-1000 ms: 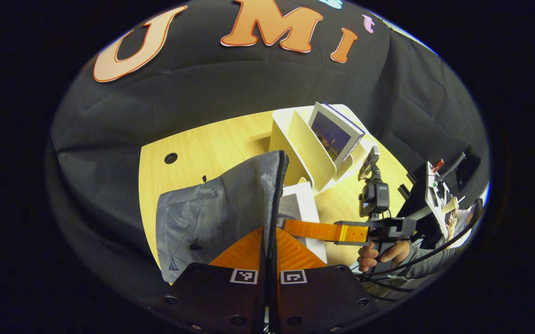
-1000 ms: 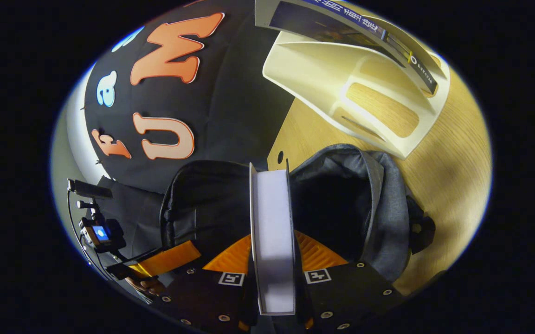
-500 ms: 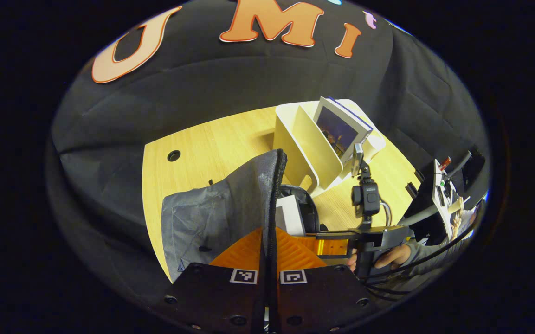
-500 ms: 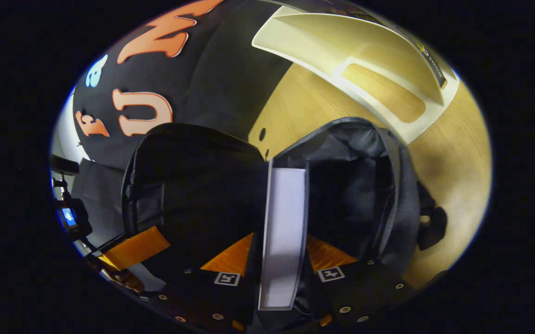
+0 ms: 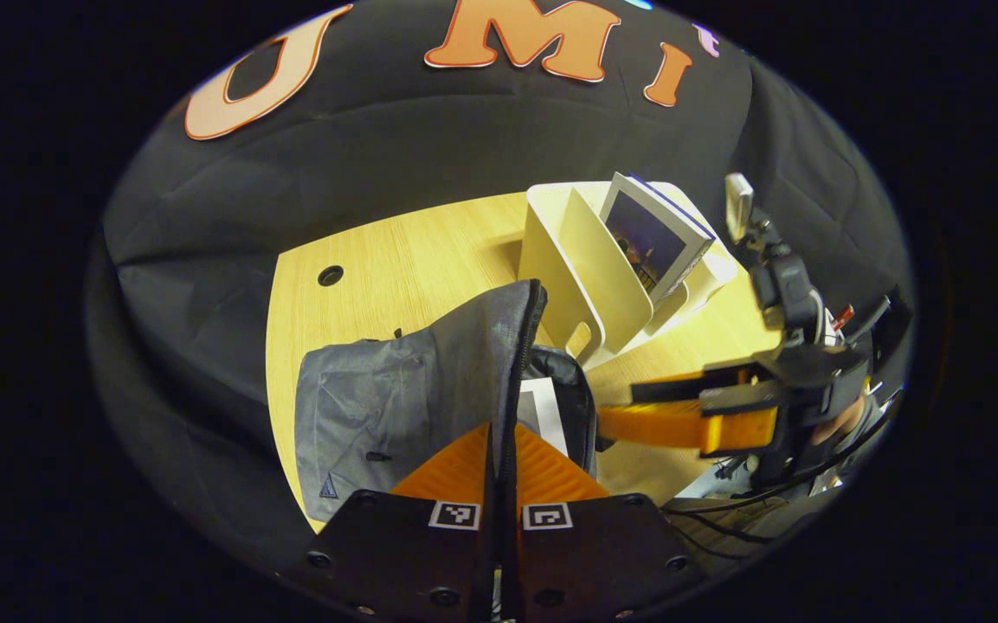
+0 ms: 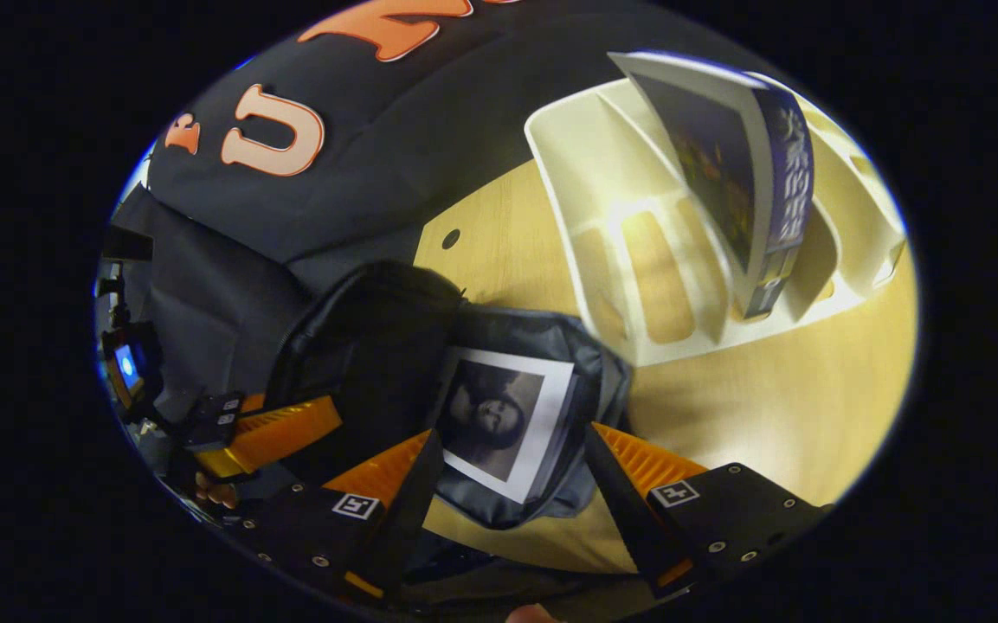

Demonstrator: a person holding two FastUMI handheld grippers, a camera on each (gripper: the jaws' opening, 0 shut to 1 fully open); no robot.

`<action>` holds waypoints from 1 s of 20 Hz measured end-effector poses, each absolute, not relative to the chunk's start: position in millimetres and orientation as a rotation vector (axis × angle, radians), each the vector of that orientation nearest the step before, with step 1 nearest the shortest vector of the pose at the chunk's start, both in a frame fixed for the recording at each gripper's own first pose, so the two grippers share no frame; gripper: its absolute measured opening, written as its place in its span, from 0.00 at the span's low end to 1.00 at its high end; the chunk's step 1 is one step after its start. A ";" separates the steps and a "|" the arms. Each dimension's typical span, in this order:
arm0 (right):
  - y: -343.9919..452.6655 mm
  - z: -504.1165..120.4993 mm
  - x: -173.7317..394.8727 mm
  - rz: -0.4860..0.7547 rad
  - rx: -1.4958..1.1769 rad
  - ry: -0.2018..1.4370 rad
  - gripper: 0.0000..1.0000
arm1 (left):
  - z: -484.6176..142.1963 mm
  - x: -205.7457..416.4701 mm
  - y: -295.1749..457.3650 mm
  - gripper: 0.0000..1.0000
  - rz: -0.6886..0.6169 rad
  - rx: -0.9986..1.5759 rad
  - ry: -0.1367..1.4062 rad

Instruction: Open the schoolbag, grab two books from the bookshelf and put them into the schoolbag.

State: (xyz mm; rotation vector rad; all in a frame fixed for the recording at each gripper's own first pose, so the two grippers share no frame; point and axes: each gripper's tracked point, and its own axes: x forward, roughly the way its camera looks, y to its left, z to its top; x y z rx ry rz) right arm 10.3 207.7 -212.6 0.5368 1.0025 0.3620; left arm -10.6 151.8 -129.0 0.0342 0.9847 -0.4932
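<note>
left gripper [image 5: 502,437] pinched on bag [image 5: 395,389] flap, holding mouth open | right gripper [image 6: 507,472] wide apart, empty, above bag | book [image 6: 503,420] lying inside bag | second book [image 6: 745,164] leaning in shelf [image 6: 628,216], next to fetch

Left gripper [image 5: 499,450] closed, right gripper [image 6: 507,467] agape.

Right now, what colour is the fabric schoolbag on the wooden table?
The schoolbag is grey outside with a dark lining, shown best in the left gripper view.
</note>
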 end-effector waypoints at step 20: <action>59.7 -129.7 73.9 0.334 0.000 1.154 0.96 | -148.0 -9.8 151.0 0.04 -0.326 -0.105 1.036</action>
